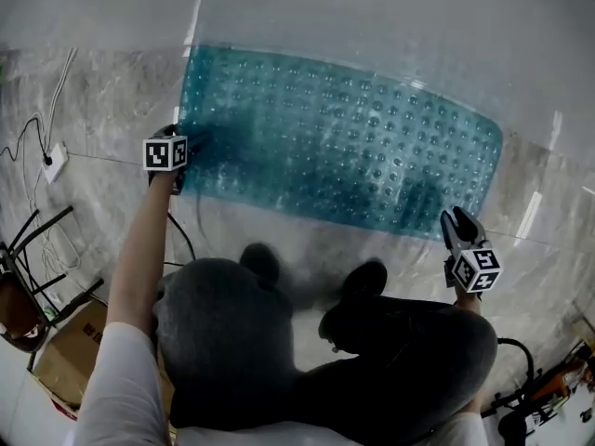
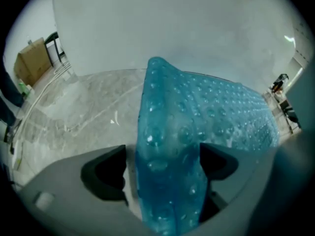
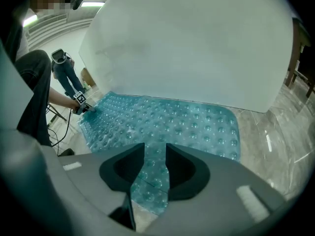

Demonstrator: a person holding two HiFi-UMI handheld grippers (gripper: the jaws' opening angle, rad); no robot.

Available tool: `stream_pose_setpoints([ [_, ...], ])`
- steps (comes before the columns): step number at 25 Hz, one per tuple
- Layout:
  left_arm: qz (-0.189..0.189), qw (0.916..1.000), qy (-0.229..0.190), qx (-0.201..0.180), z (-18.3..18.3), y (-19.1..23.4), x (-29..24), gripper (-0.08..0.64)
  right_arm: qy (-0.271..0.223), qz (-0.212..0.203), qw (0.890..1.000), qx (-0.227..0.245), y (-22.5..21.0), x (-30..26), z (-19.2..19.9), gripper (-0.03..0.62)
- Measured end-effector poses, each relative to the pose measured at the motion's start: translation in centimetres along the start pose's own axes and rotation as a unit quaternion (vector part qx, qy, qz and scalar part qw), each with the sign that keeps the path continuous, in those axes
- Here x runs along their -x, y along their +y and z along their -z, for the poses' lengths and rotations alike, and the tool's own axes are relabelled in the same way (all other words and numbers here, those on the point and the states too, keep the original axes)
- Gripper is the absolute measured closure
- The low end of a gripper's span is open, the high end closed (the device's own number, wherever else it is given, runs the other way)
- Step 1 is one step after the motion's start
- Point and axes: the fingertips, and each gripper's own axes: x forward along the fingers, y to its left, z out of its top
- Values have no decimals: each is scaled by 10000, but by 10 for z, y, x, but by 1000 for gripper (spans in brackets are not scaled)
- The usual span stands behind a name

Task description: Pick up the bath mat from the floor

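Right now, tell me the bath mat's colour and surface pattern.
The bath mat is see-through teal-blue, covered in rows of small round bumps. It shows best in the head view.

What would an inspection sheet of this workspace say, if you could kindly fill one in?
Surface: glossy grey marbled floor.
Job's things: blue bath mat lies mostly flat on the floor, with its left end humped up.
Clutter: cardboard box and dark chair frame at the left.
Claws: left claw is open, with a raised fold of the mat between its jaws; right claw is shut on the mat's near edge.
Cables: white cable runs to a socket block; black cable lies near the person's knee.
Surroundings: white wall behind the mat.
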Motion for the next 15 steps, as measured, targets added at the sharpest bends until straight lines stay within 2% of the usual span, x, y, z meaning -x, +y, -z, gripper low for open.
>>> stream_pose_setpoints([
  [2, -6, 9998, -119, -167, -2, -10, 0, 180, -27, 91, 9999, 44, -9, -4, 4, 449],
  [5, -20, 9995, -252, -171, -2, -20, 3, 238, -84, 232, 9997, 91, -26, -8, 6, 449],
  [6, 67, 9995, -282, -126, -1, -26, 2, 260, -114, 281, 9995, 48, -33, -8, 7, 449],
  [8, 356, 9989, -307, 2, -1, -43, 0, 376, -164, 420, 9990, -57, -48, -6, 12, 449],
  [10, 464, 9985, -300, 32, -2, -54, 3, 438, -207, 565, 9981, -146, -64, -7, 16, 449],
  [15, 600, 9978, -291, -46, -6, -74, 22, 495, -186, 807, 9963, -247, -107, -10, 23, 439],
])
